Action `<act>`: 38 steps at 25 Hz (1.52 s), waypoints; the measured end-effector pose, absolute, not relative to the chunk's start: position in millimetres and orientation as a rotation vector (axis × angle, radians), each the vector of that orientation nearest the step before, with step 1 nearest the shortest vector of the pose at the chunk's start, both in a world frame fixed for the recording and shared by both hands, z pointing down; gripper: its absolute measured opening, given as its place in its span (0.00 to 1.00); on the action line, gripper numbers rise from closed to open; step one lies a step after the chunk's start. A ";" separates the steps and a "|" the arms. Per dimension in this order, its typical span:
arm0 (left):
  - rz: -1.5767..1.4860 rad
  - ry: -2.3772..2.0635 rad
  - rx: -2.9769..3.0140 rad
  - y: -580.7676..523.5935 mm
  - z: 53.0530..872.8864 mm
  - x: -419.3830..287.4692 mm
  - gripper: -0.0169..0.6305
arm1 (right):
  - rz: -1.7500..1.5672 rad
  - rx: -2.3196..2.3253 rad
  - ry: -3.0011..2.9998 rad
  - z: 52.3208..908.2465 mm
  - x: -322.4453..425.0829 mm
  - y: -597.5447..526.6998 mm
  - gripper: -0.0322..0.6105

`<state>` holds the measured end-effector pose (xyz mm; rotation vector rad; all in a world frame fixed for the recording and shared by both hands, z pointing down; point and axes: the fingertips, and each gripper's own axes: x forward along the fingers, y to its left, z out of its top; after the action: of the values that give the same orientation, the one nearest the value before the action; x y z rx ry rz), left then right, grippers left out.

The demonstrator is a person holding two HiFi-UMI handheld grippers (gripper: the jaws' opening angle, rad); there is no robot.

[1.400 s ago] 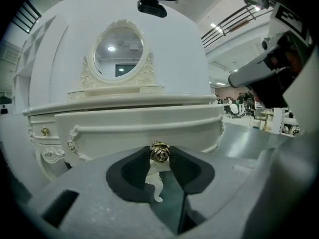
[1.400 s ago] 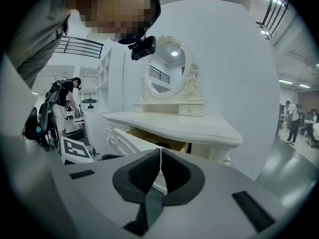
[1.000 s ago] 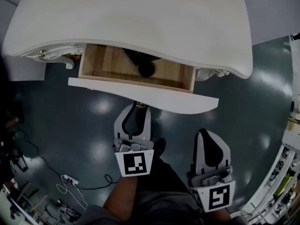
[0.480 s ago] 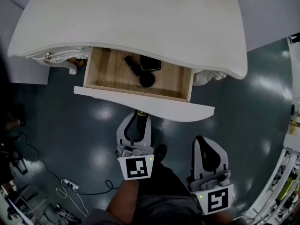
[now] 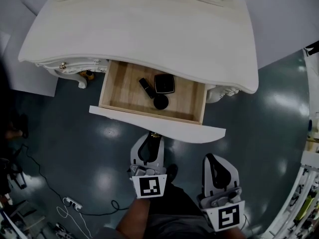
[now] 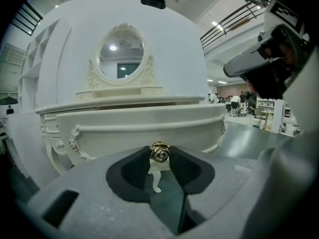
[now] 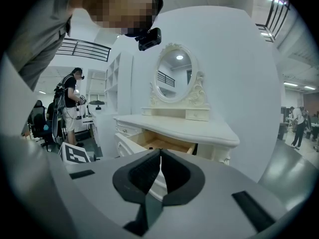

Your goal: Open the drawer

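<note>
Clamping the small brass rose-shaped knob (image 6: 160,153), our left gripper (image 6: 160,157) has its black ribbed pads partly closed around it. The knob sits at the middle of the curved white front of the pale wooden drawer (image 5: 152,96). We see that drawer standing well out from under the white dressing table (image 5: 149,29), whose smooth top has rounded edges. Inside, close together, lie a black tube (image 5: 146,88), a square black compact (image 5: 164,83) and a round black pot (image 5: 160,102). Our right gripper (image 5: 212,157) hangs beside the left, jaws pressed together on nothing. An oval mirror (image 6: 121,59) in a carved frame rises above the table.
</note>
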<state>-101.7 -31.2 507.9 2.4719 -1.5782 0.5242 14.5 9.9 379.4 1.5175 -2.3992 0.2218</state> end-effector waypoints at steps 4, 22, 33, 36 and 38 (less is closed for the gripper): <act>0.521 -1.583 2.483 -12.9 507.8 -106.2 0.23 | 0.208 1.517 -2.407 378.5 9.4 29.1 0.07; 0.509 -1.592 2.475 -5.8 507.6 -108.2 0.23 | 0.166 1.485 -2.433 366.3 3.0 26.9 0.07; 0.521 -1.602 2.471 -2.8 509.4 -109.0 0.23 | 0.150 1.486 -2.443 362.6 4.5 28.6 0.07; 0.542 -1.612 2.469 -2.5 508.1 -109.6 0.23 | 0.148 1.480 -2.445 362.7 4.5 30.5 0.07; 0.534 -1.615 2.460 -1.5 504.3 -110.7 0.24 | 0.147 1.478 -2.446 362.6 4.7 30.9 0.07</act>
<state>-110.7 -1.5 504.3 2.4599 -1.6147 0.5344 4.7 30.9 362.6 1.4778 -2.4456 0.1469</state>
